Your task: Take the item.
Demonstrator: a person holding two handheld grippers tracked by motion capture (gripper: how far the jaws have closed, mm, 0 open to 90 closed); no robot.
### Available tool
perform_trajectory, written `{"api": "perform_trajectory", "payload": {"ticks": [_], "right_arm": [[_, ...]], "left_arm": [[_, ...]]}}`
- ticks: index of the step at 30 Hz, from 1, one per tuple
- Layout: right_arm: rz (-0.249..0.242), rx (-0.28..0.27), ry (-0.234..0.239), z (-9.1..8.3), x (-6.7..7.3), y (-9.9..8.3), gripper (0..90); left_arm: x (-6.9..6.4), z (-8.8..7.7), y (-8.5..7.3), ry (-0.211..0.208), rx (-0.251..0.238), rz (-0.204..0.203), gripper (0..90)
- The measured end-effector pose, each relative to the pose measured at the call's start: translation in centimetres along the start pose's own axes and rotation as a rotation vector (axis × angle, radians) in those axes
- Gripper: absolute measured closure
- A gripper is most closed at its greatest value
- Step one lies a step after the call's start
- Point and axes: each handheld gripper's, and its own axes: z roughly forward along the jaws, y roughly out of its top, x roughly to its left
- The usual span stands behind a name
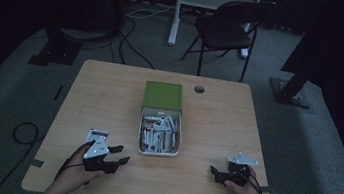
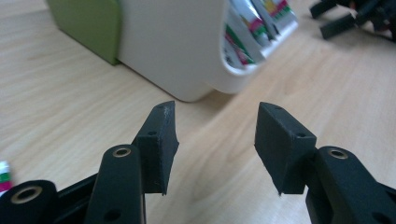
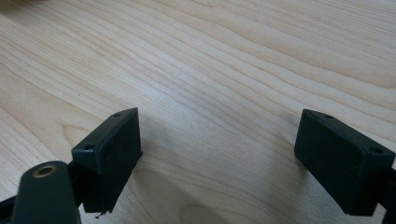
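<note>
A white box [image 1: 158,148] holding several small packets [image 1: 157,133] sits mid-table, with its green lid [image 1: 162,95] lying just behind it. My left gripper [image 1: 119,154] rests on the table to the box's left, jaws open and empty, pointing at the box. In the left gripper view, the left gripper [image 2: 217,126] faces the rounded white box [image 2: 173,46], with the green lid [image 2: 88,23] and the packets [image 2: 247,32] behind it. My right gripper [image 1: 215,173] lies near the front right edge, open. In the right gripper view, the right gripper [image 3: 219,149] has only bare wood between its jaws.
The wooden table [image 1: 109,99] has a round cable hole [image 1: 199,89] at the back. One striped packet [image 2: 3,175] lies on the wood beside the left gripper. A folding chair [image 1: 229,29] and cables stand on the floor beyond the table.
</note>
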Motion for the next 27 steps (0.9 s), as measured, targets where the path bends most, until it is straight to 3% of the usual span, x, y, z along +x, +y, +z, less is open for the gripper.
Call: {"api": "perform_trajectory", "payload": {"ticks": [4,12,17,22,27], "right_arm": [[0.0,0.0,0.0,0.0,0.0,0.0,14.2],[-0.003,0.0,0.002,0.0,0.0,0.0,13.8],[-0.003,0.0,0.002,0.0,0.0,0.0,13.7],[-0.002,0.0,0.002,0.0,0.0,0.0,13.7],[-0.003,0.0,0.002,0.0,0.0,0.0,13.6]], "left_arm": [[-0.4,0.3,-0.1,-0.033,0.019,0.034,41.5],[-1.0,0.8,-0.4,-0.091,0.074,0.05,32.1],[-1.0,1.1,-0.7,-0.069,0.104,0.083,20.1],[-1.2,1.4,-1.0,-0.067,0.125,0.093,17.7],[-1.4,1.9,-1.3,-0.038,0.158,0.119,17.7]]}}
